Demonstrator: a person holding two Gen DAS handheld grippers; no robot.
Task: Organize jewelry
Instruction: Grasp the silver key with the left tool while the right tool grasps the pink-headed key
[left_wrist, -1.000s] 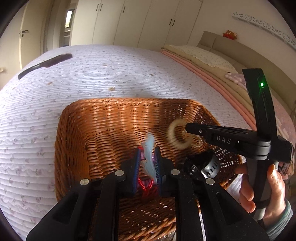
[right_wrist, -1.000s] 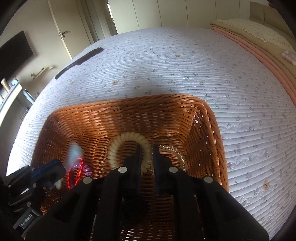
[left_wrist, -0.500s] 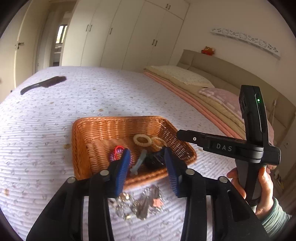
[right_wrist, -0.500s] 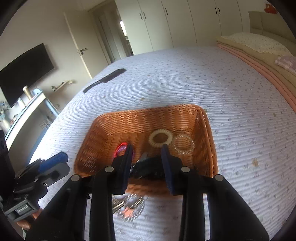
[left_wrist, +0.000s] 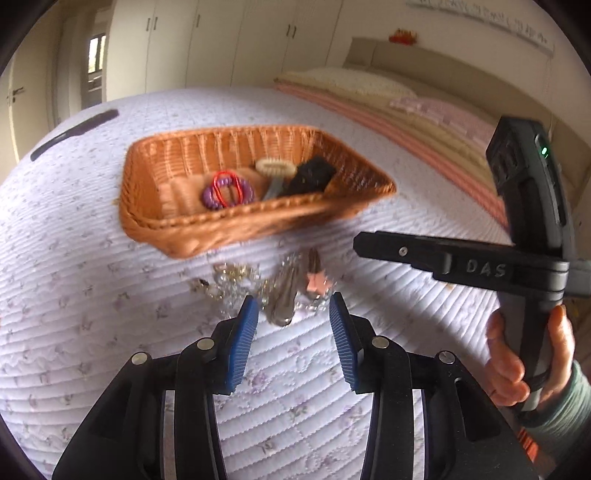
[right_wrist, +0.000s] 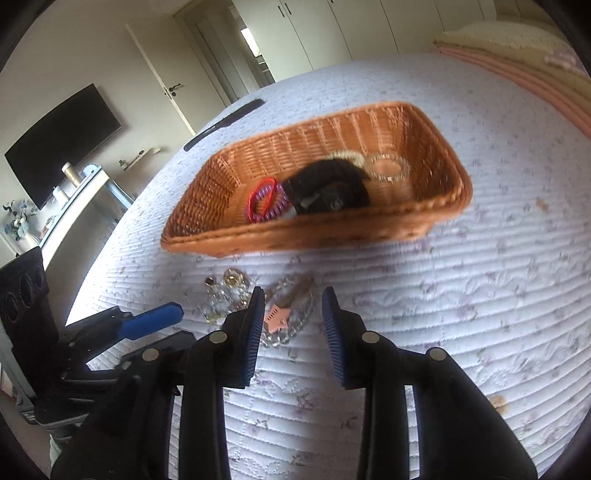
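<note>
A wicker basket sits on the bed. It holds a red and purple coil band, a cream ring, a clear coil band and a black item. A pile of loose jewelry with a pink star clip lies on the quilt in front of the basket. My left gripper is open and empty just short of the pile. My right gripper is open and empty above the star clip.
A black comb lies on the quilt beyond the basket. Pillows and folded blankets are at the bed's head. A TV and shelf stand left of the bed.
Both grippers let go of their items in the basket, opened, and pulled back out toward me. They now hang over the loose jewelry pile in front of the basket.
</note>
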